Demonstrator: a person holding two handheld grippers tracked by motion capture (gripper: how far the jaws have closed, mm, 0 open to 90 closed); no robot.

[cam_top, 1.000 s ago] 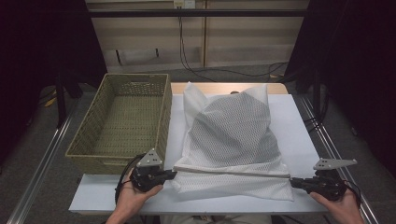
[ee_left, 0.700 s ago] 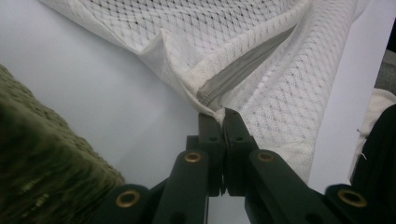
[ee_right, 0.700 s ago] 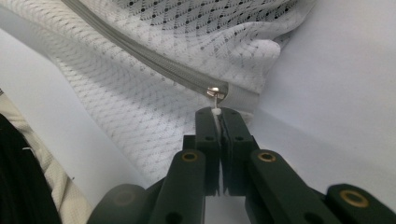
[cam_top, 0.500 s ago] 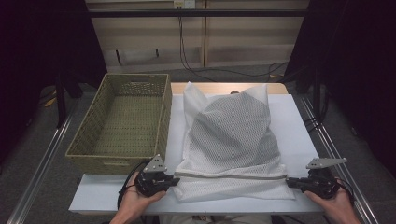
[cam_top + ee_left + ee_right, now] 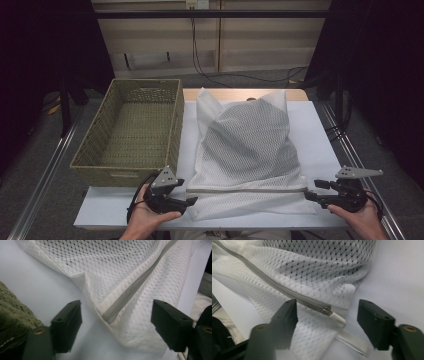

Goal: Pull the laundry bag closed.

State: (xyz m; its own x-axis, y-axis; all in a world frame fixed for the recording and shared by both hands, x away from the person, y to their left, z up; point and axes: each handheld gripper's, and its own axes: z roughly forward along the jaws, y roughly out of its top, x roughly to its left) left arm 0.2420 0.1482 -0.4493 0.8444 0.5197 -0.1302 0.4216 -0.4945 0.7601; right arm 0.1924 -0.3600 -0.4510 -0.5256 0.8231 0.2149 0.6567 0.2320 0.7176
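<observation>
Both tools, left (image 5: 192, 201) and right (image 5: 306, 194), have just opened wide, holding nothing, flanking the mesh bag's (image 5: 247, 150) zipper (image 5: 247, 190) ends.

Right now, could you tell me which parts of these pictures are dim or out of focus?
High view: room edges dark, mesh bag evenly lit. Left gripper view: jaws and basket blurred, zipper sharp. Right gripper view: jaws soft, zipper pull clear.

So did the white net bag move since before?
Yes. The mesh bag has its near zipper edge lower, closer to the table's front edge, flat now; both grippers' jaws have just opened off it.
</observation>
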